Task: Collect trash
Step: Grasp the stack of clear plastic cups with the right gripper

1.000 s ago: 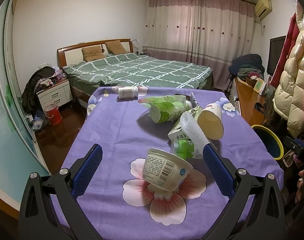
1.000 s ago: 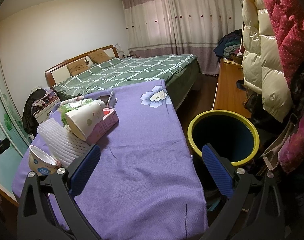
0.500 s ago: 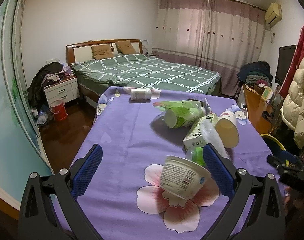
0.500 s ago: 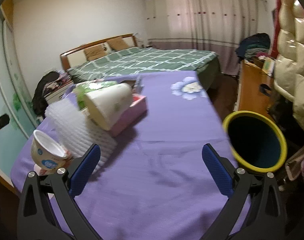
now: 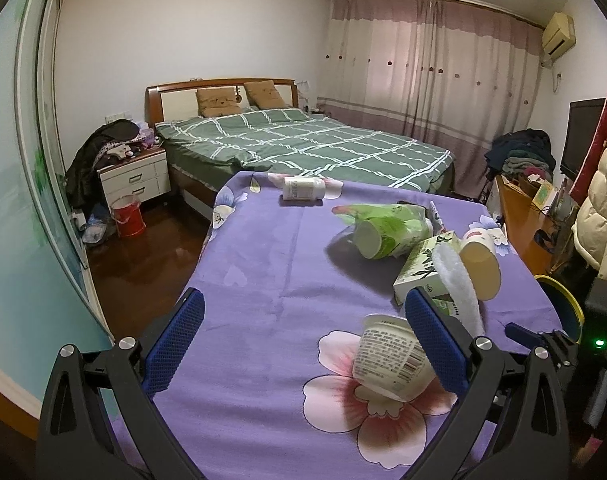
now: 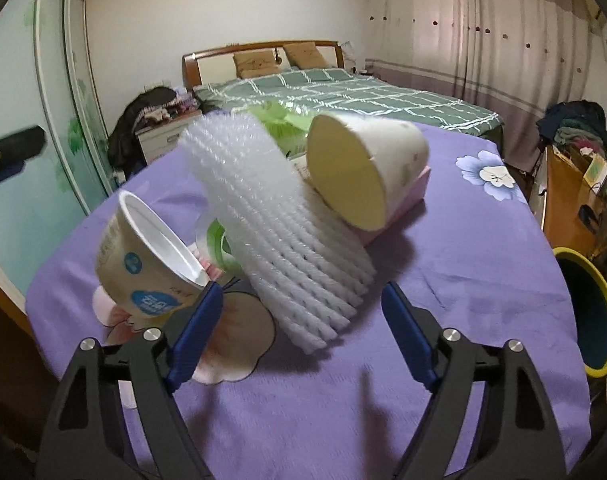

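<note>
On the purple-clothed table (image 6: 463, 264), the right gripper (image 6: 303, 316), fingers spread and empty, faces the white foam net (image 6: 279, 216) among the cups, so the reach is in hand; next it must close on the net and carry it to the yellow-rimmed bin (image 6: 599, 304), while the left gripper (image 5: 303, 332) hovers spread.
</note>
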Available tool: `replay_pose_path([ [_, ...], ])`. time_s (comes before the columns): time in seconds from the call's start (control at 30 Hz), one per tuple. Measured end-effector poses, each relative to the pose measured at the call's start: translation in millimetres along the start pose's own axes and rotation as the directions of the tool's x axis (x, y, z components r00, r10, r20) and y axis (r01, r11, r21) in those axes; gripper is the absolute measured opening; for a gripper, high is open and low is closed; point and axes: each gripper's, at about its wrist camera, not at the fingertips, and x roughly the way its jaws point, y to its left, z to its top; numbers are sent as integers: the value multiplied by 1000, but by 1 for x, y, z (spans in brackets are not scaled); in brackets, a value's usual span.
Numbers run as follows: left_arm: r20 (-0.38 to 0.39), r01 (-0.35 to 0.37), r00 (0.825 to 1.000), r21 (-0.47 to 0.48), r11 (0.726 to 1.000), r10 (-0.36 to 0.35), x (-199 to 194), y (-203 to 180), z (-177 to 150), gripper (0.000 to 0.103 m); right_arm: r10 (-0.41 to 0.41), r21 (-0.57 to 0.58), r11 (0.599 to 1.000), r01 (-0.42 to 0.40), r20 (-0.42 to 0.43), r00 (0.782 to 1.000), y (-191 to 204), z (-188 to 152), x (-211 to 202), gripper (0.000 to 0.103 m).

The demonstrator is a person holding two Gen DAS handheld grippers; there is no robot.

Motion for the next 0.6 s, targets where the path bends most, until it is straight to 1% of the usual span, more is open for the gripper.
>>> replay_pose_path([
  [0.1, -10, 1, 1000, -2, 1000, -1, 3, 2, -2, 99, -12, -12, 1000, 12, -27, 1000, 1, 0, 11, 71],
  [0.17, -15, 2, 1000, -3, 1000, -2, 4, 2, -3, 99, -14, -11, 1000, 13, -43, 999, -1, 0, 14, 63],
  [0.2, -16, 3, 1000, -4, 1000, -3, 5, 3, -3, 99, -8, -6, 1000, 8, -49, 999, -2, -1, 14, 53],
  [0.23, -17, 4, 1000, -5, 1000, -4, 5, 2, -3, 99, -1, 0, 1000, 1, -54, 999, -4, 0, 16, 41],
  [0.27, -18, 5, 1000, -4, 1000, -5, 5, 1, -4, 99, 6, 10, 1000, -5, -54, 999, -6, 0, 15, 36],
  [0.3, -19, 6, 1000, -2, 1000, -6, 6, 0, -4, 99, 6, 11, 1000, -5, -51, 999, -8, 0, 14, 26],
  [0.33, -20, 7, 1000, -1, 1000, -7, 7, 0, -3, 99, 7, 11, 1000, -6, -48, 999, -11, 0, 12, 20],
  [0.37, -20, 9, 1000, 1, 1000, -9, 7, -1, -3, 99, 15, 14, 1000, -15, -40, 999, -12, 0, 8, 19],
  [0.43, -19, 12, 1000, 3, 1000, -12, 7, -3, -3, 99, 30, 21, 999, -29, -20, 999, -15, 1, 0, 15],
  [0.6, -18, 18, 1000, 10, 1000, -18, 7, -8, -4, 99, 80, 46, 996, -82, 43, 996, -24, 6, -27, 14],
])
